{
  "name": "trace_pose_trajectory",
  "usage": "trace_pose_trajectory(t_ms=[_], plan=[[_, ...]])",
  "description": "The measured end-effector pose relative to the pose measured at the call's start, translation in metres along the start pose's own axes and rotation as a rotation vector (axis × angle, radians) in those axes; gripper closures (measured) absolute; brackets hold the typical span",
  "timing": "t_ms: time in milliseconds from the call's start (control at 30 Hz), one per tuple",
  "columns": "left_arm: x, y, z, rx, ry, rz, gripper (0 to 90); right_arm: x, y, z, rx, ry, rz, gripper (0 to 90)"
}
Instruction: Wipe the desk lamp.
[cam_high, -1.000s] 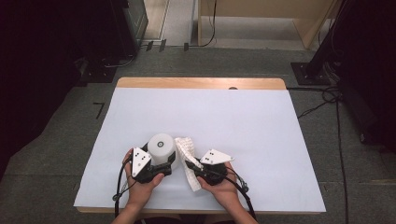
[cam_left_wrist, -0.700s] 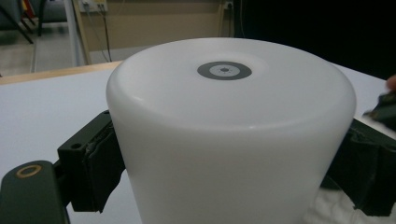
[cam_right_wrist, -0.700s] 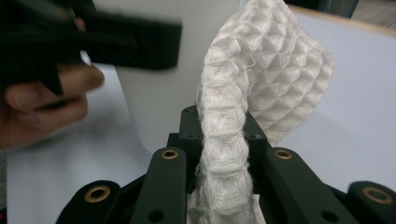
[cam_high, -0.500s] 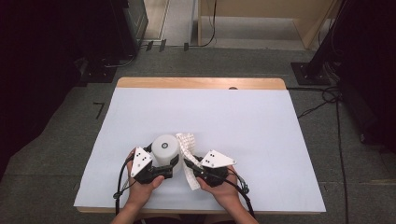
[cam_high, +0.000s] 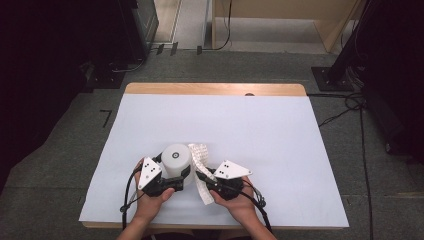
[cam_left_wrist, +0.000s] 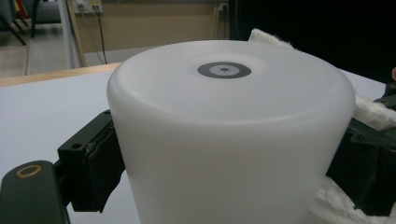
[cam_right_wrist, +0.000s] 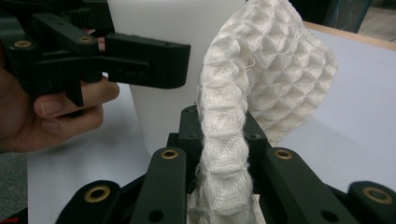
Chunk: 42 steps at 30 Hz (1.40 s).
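Left tool (cam_high: 172, 181) clamped the white cup (cam_high: 176, 158), inverted near the front edge of the bench (cam_high: 260, 125); its own view showed a pad pressed to each side of the wall and the grey ring on the upturned base. Right tool (cam_high: 206, 178) was shut on the waffle-weave cloth (cam_right_wrist: 261, 84), whose texture its view revealed, arching toward the cup just beside it.

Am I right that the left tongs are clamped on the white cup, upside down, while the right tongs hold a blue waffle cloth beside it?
Not quite: the cloth is white, not blue, as the right gripper view shows. The rest holds: the left tongs are clamped on the upside-down white cup, and the right tongs hold the waffle cloth beside it.
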<state>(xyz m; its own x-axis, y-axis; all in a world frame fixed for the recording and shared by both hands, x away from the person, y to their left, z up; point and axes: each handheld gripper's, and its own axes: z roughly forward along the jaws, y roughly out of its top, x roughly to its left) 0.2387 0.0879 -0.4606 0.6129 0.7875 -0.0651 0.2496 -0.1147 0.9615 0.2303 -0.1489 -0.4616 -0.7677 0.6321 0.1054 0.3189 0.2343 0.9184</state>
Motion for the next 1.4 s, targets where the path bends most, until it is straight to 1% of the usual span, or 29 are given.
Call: trace_pose_trajectory(t_ms=[33,67,133,167,233,333,367,433,467,533,600,767,800,833,867,933,967,1000,1033,1067,1100,1133,1167,1200,1267,1367,1400], plan=[[0.0,0.0,0.0,-0.003,-0.001,0.002,8.8,0.0,-0.001,0.0,0.003,0.0,-0.002,76.8],[0.0,0.001,-0.002,-0.013,-0.003,-0.003,8.8,0.0,-0.003,0.002,0.016,0.002,0.002,76.8],[0.002,0.002,-0.003,-0.024,-0.006,-0.001,8.8,0.0,-0.008,0.008,0.05,0.001,-0.003,76.8],[0.002,0.002,-0.003,-0.024,-0.006,-0.001,8.8,0.0,-0.008,0.008,0.05,0.001,-0.003,76.8],[0.004,0.002,-0.004,-0.033,-0.008,0.004,8.8,-0.001,-0.01,0.01,0.071,-0.003,0.0,76.8],[0.005,-0.001,-0.002,-0.021,-0.013,0.012,8.7,-0.008,-0.008,0.005,0.052,-0.015,0.02,76.8],[0.005,-0.004,0.001,0.0,0.0,0.028,8.7,-0.01,-0.008,0.004,0.047,-0.018,0.032,76.8],[0.003,-0.008,0.004,0.024,0.02,0.067,8.7,-0.014,-0.009,0.002,0.039,-0.026,0.05,76.8],[0.003,-0.009,0.005,0.029,0.026,0.076,8.7,-0.016,-0.009,0.001,0.035,-0.031,0.061,76.8],[0.003,-0.01,0.006,0.036,0.021,0.072,8.7,-0.018,-0.01,0.001,0.032,-0.035,0.073,76.8],[0.004,-0.011,0.006,0.032,0.019,0.064,8.7,-0.02,-0.011,0.001,0.033,-0.041,0.073,76.8],[0.005,-0.011,0.004,0.036,0.013,0.069,8.5,-0.021,-0.011,0.0,0.035,-0.043,0.078,76.8],[0.004,-0.011,0.004,0.036,0.029,0.068,8.3,-0.021,-0.011,0.0,0.033,-0.043,0.078,76.7],[0.004,-0.011,0.004,0.036,0.029,0.068,8.0,-0.021,-0.011,0.0,0.033,-0.043,0.078,76.7],[0.001,-0.009,0.003,0.024,0.048,0.065,7.3,-0.023,-0.011,-0.002,0.027,-0.048,0.082,76.5],[-0.005,-0.008,0.002,0.03,0.075,0.076,7.2,-0.025,-0.01,-0.003,0.021,-0.052,0.087,76.5],[-0.005,-0.008,0.002,0.03,0.075,0.076,7.2,-0.025,-0.01,-0.003,0.021,-0.052,0.087,76.5],[-0.008,-0.007,0.002,0.03,0.098,0.076,7.2,-0.026,-0.01,-0.004,0.021,-0.054,0.087,76.5],[-0.012,-0.007,0.002,0.03,0.146,0.065,7.1,-0.027,-0.01,-0.005,0.017,-0.059,0.09,76.5],[-0.012,-0.007,0.002,0.03,0.146,0.065,7.1,-0.027,-0.01,-0.005,0.017,-0.059,0.09,76.5],[-0.018,-0.008,0.003,0.031,0.19,0.06,6.7,-0.027,-0.011,-0.005,0.017,-0.06,0.093,76.5],[-0.021,-0.008,0.003,0.039,0.21,0.066,6.8,-0.027,-0.011,-0.005,0.017,-0.061,0.092,76.4],[-0.021,-0.008,0.003,0.039,0.21,0.066,6.8,-0.027,-0.011,-0.004,0.018,-0.06,0.09,76.4],[-0.025,-0.009,0.006,0.052,0.24,0.069,6.8,-0.026,-0.011,-0.004,0.022,-0.058,0.092,76.4],[-0.024,-0.008,0.007,0.061,0.247,0.069,7.1,-0.024,-0.012,-0.002,0.024,-0.056,0.088,76.4],[-0.02,-0.006,0.004,0.052,0.194,0.053,8.5,-0.02,-0.013,0.002,0.041,-0.042,0.083,76.4],[-0.019,-0.005,0.003,0.051,0.183,0.056,8.6,-0.019,-0.014,0.003,0.044,-0.038,0.082,76.4]])
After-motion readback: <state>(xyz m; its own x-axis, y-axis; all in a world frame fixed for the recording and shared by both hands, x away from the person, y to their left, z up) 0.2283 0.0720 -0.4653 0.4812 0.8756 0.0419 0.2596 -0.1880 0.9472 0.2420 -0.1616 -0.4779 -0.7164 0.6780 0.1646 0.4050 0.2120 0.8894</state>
